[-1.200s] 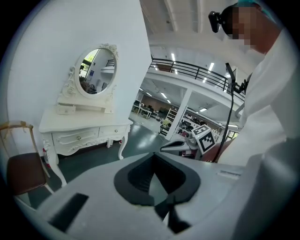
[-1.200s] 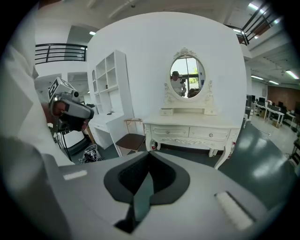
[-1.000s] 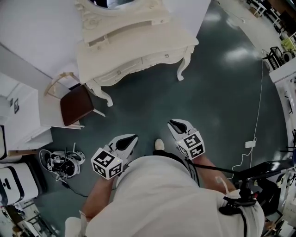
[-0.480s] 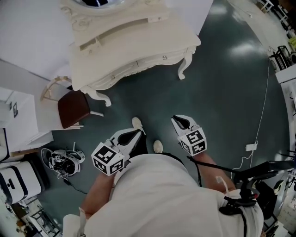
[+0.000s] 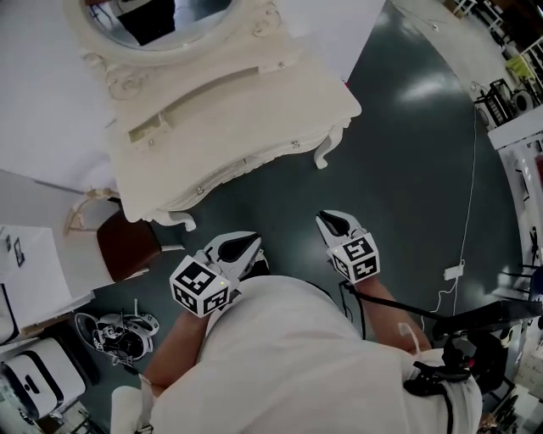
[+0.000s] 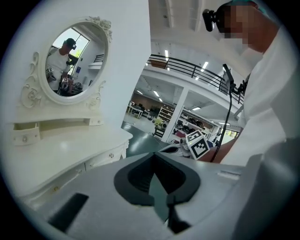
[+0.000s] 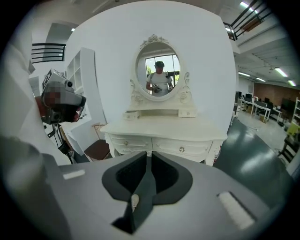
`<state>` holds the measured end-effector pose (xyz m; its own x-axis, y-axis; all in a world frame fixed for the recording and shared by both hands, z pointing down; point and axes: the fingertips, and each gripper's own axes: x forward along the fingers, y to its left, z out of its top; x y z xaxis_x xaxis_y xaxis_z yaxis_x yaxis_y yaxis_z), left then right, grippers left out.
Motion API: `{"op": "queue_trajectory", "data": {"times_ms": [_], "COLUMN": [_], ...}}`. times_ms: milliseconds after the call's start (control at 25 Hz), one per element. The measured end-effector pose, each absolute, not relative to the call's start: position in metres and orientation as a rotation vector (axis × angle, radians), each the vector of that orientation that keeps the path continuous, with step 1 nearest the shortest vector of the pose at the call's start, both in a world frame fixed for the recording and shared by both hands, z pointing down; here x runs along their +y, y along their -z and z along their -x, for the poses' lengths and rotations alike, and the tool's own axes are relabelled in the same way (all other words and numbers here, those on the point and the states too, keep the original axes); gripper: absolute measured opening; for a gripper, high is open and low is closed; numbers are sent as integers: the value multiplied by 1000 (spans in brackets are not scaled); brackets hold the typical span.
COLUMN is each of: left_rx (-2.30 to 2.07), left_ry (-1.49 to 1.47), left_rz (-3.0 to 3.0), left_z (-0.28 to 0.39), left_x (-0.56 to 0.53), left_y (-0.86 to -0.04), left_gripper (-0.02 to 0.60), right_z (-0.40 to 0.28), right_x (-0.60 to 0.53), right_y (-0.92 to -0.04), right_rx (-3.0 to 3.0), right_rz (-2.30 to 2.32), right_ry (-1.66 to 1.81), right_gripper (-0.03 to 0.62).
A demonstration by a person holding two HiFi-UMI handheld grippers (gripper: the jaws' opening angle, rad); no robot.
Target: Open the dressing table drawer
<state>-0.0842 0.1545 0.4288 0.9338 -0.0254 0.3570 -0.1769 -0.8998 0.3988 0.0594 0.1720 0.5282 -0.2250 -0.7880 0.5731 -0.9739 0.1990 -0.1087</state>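
The cream dressing table (image 5: 237, 102) stands ahead, its oval mirror (image 5: 157, 17) at the back. Its drawers run along the front edge, each with a small knob (image 5: 295, 144); in the right gripper view the two drawer fronts (image 7: 180, 147) look closed. My left gripper (image 5: 242, 246) and right gripper (image 5: 333, 222) both point at the table from well short of it, over the green floor. The left jaws (image 6: 153, 157) stand together and hold nothing. The right jaws (image 7: 149, 154) have just been opening a touch, but their tips still look together, with nothing between them.
A chair with a brown seat (image 5: 127, 246) stands left of the table beside a white cabinet (image 5: 30, 271). A small device with cables (image 5: 119, 331) lies on the floor at the lower left. A white cord with a plug (image 5: 454, 273) and a black stand (image 5: 475, 339) are on the right.
The person has walked toward the dressing table, which now looks larger and closer. Both grippers travelled forward with the body. The shoes seen earlier are now hidden.
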Motion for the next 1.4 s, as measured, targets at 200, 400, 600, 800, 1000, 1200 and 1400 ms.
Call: {"op": "queue_trajectory", "data": {"times_ms": [200, 400, 600, 800, 1000, 1200, 1400], "left_rx": [-94, -123, -208, -342, -455, -557, -701], "left_ry": [-487, -487, -490, -468, -451, -441, -410], "left_rz": [-2672, -2642, -2619, -2604, -2561, -2533, -2501], "left_z": [80, 80, 59, 22, -10, -27, -32], "left_x": [77, 33, -15, -62, -99, -122, -136], "left_y": [-428, -429, -435, -421, -418, -416, -418], "left_gripper": [-3, -3, -3, -3, -3, -3, -3], "right_z": [-82, -106, -146, -191, -225, -250, -271], "right_x": [93, 41, -35, -118, -189, -249, -298], "right_y": [-529, -529, -538, -540, -560, -585, -609], "right_rx": [-2032, -2008, -2019, -2060, -2089, -2100, -2096], "right_rz": [-1720, -1759, -1739, -1698, -1658, -1625, -1608], "right_ry": [-632, -641, -615, -582, -582, -617, -639], "right_gripper": [37, 44, 51, 54, 69, 81, 93]}}
